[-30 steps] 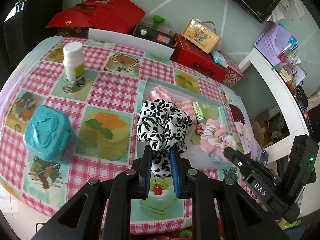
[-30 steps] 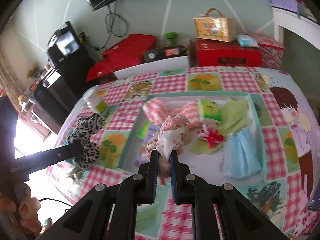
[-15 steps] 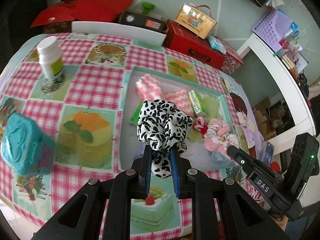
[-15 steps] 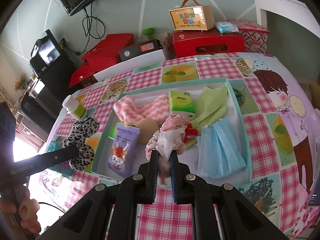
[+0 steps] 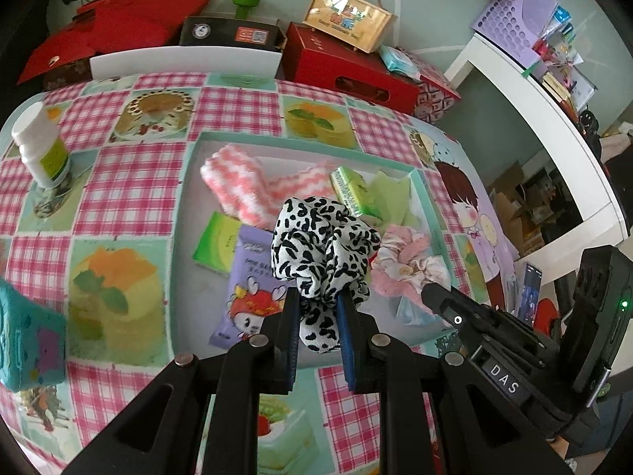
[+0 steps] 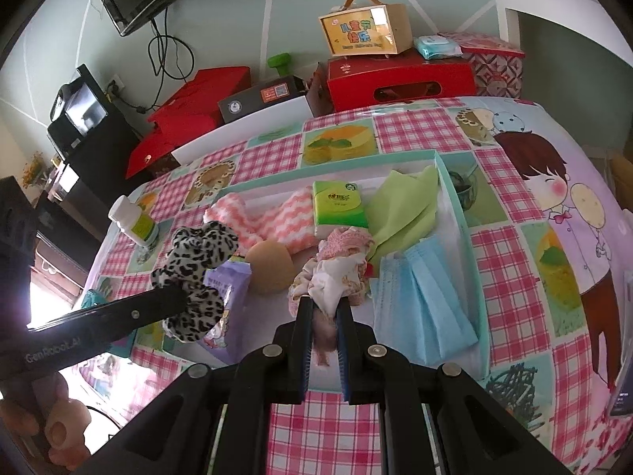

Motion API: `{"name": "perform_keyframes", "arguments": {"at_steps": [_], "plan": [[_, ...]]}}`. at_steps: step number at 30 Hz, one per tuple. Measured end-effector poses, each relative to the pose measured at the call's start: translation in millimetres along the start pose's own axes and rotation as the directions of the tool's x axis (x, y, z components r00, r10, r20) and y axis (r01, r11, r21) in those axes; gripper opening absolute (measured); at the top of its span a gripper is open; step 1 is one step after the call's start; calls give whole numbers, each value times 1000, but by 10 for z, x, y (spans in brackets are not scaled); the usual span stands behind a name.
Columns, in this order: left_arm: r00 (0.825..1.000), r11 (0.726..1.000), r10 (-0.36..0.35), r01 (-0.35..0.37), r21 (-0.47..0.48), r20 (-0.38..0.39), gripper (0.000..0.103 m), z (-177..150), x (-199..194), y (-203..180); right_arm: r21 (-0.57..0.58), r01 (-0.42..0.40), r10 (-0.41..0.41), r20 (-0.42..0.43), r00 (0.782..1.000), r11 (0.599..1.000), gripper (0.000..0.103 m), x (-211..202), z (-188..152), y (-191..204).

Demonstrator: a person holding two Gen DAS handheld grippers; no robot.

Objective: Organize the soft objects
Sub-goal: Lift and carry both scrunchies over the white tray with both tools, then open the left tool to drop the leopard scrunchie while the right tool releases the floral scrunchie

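Observation:
My left gripper [image 5: 317, 304] is shut on a black-and-white leopard-print scrunchie [image 5: 322, 249] and holds it above the near part of the teal-rimmed white tray [image 5: 190, 182]. It also shows in the right wrist view [image 6: 196, 273]. My right gripper [image 6: 322, 312] is shut on a pink-and-white scrunchie [image 6: 336, 269], held over the tray [image 6: 461, 213] next to the blue face masks [image 6: 423, 297]. The tray also holds a pink chevron cloth [image 6: 273, 221], a green tissue pack [image 6: 338, 208], a green cloth [image 6: 407, 206], a purple packet [image 5: 253, 273] and a tan sponge [image 6: 271, 267].
A white pill bottle [image 5: 39, 146] and a teal box [image 5: 27, 344] stand on the checked tablecloth left of the tray. Red boxes [image 5: 348, 67], a black box [image 5: 231, 31] and a yellow gift box [image 5: 350, 16] line the far edge. A white shelf [image 5: 546, 118] is at right.
Both grippers have moved forward over the tray with their scrunchies still held. The left one shifted right, so the teal box and bottle slid towards the left edge of its view.

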State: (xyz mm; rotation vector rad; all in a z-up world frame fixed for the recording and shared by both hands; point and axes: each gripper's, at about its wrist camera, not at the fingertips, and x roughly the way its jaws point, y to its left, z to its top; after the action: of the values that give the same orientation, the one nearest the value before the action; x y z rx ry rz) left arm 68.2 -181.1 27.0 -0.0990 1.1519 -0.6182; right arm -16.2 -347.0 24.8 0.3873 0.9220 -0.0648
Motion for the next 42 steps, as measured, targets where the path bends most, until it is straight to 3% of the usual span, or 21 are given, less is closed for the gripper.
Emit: {"name": "perform_keyframes", "arguments": {"at_steps": [13,30,37,42], "plan": [[1000,1000,-2,3,30,-31,18,63,231,-102,19,-4,5,-8,1000,1000,12,110,46,-74],[995,1000,14,-13,12,-101,19,-36,455,-20,43,12,-8,-90,996,999,15,339,-74,-158],[993,1000,23,-23,2,-116,32,-53,427,-10,17,37,-35,-107,994,999,16,347,-93,-116],[994,1000,23,-24,-4,-102,32,-53,300,5,-14,64,-65,-110,992,998,17,305,-83,-72]]}}
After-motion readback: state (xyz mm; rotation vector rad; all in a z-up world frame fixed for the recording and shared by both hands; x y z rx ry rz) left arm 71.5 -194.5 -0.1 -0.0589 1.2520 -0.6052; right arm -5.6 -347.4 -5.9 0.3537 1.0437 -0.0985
